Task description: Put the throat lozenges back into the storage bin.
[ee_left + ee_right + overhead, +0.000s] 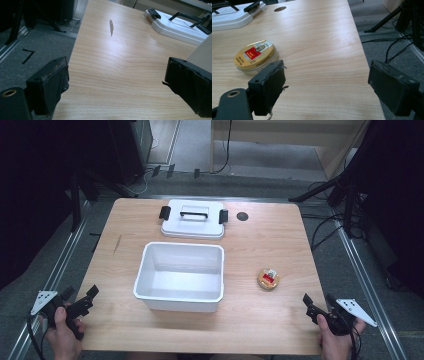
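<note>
- Your left gripper [80, 306] and right gripper [320, 307] rest at the table's [265, 320] near corners, jaws apart and empty; the white bin [180, 276] sits mid-table, its lid [193, 218] laid beyond.
- Left gripper view: bare wood, grey carpet at left.
- Right gripper view: the gold tin [255, 57] lies just ahead-left, likely staged for pickup.

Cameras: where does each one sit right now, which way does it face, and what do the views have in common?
High view: fixed above the person's side, looking forward and down on the table; both forearms, left gripper and right gripper at the bottom, white bin central.
Left gripper view: rides the left gripper, faces across the bare wood toward the white lid; open jaws frame it.
Right gripper view: rides the right gripper, faces the gold tin; jaws open.
Shared: all three show the lid; the tin shows in the high and right gripper views.
</note>
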Tool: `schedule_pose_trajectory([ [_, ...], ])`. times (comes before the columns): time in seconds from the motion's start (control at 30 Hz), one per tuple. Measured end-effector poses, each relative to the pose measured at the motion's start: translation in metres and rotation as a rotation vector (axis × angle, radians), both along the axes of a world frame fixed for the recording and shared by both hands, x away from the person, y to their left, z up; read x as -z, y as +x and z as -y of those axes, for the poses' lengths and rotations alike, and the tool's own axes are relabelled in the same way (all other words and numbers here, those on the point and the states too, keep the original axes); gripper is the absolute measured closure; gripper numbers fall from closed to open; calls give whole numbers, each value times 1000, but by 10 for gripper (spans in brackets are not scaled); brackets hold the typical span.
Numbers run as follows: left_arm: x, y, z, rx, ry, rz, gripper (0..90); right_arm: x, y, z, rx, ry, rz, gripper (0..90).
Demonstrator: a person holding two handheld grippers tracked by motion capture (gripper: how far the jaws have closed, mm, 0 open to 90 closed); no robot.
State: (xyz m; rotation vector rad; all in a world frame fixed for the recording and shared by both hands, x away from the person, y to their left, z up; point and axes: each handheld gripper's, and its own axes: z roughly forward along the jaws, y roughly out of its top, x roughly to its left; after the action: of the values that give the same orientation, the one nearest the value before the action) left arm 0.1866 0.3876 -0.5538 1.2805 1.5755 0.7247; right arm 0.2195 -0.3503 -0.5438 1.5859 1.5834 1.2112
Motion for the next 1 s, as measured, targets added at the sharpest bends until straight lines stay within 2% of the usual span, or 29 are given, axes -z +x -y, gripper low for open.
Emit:
schedule_pose_trajectory([
  [0.03, 0, 0, 1, 1, 5, -1, 62, 0, 0, 0, 0, 0, 0, 143],
  [0.13, 0, 1, 3, 7, 24, -5, 62, -2, 0, 3, -5, 46, -6, 143],
  [0.2, 0, 1, 3, 9, 26, -5, 62, -4, 3, 6, -10, 59, -36, 143],
  [0.23, 0, 1, 3, 8, 23, -6, 62, -4, 3, 6, -10, 59, -36, 143],
  [0.27, 0, 1, 3, 6, 19, -6, 62, -7, 5, 5, -11, 37, -64, 142],
  [0.3, 0, 1, 3, 6, 18, -8, 62, -7, 5, 5, -11, 37, -64, 142],
  [0.33, 0, 2, 4, 7, 19, -12, 62, -12, 8, 3, -27, 15, -94, 142],
  [0.4, 0, 3, 4, 11, 29, -17, 62, -14, 8, 2, -33, 10, -104, 142],
  [0.53, 0, 5, 7, 17, 55, -22, 62, -23, 15, -2, -55, -16, -160, 143],
  [0.67, 0, 6, 7, 21, 51, -29, 62, -29, 21, -7, -102, -72, -199, 143],
  [0.8, 0, 6, 7, 24, 50, -34, 61, -34, 29, -12, -143, -114, -271, 143],
  [1.0, 0, 6, 6, 25, 39, -34, 62, -42, 45, -19, -192, -146, -375, 142],
])
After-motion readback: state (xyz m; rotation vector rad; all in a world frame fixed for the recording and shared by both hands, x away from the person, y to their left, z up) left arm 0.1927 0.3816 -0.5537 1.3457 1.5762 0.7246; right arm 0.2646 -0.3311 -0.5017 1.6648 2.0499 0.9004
